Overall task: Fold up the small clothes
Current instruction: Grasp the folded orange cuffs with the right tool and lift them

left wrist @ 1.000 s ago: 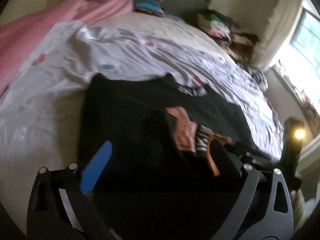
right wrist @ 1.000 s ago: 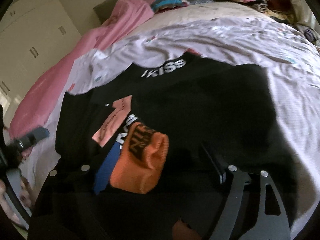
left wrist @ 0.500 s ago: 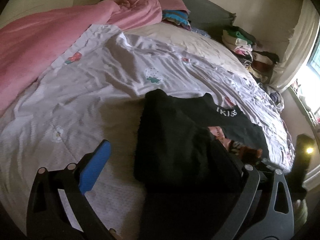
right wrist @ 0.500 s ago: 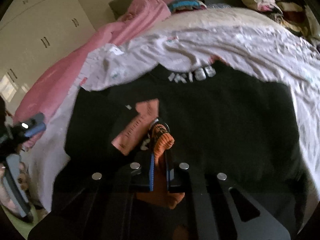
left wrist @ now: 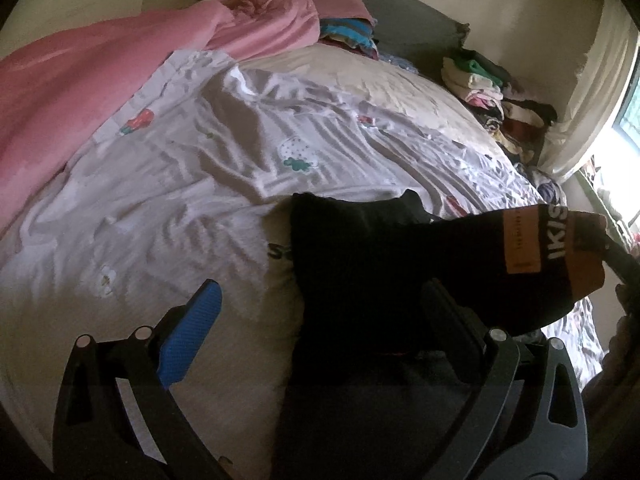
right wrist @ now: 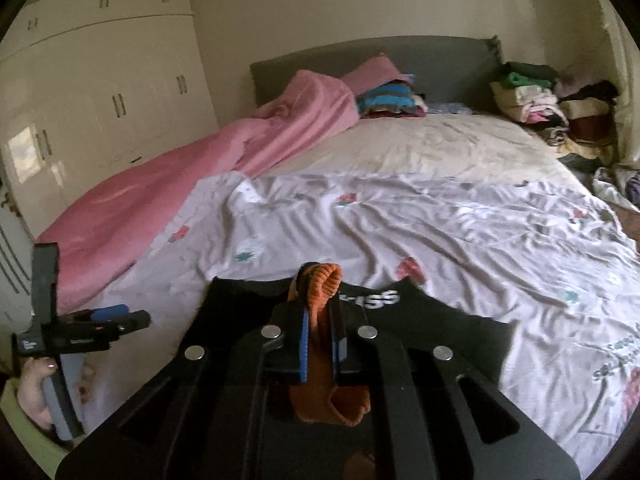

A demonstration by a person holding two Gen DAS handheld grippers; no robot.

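A small black garment (left wrist: 372, 264) with an orange ribbed band (right wrist: 320, 288) and white lettering hangs over the near edge of the bed. My right gripper (right wrist: 320, 344) is shut on the orange band and holds the garment lifted off the sheet; it shows at the right in the left wrist view (left wrist: 624, 264). My left gripper (left wrist: 320, 312) is open and empty, with the blue pad (left wrist: 188, 336) over the white sheet and the right finger (left wrist: 452, 328) beside the black cloth. It also shows at the left in the right wrist view (right wrist: 100, 320).
The white flowered sheet (right wrist: 440, 220) covers the bed. A pink blanket (right wrist: 200, 176) lies along the left side. Folded clothes (right wrist: 384, 100) sit at the grey headboard, and a pile of clothes (right wrist: 552, 112) at the far right. White cupboards (right wrist: 100, 92) stand left.
My right gripper shut on the orange band and lifted the garment up and back toward me. The flat-lying black cloth now hangs bunched. My left gripper stayed open and drew back left.
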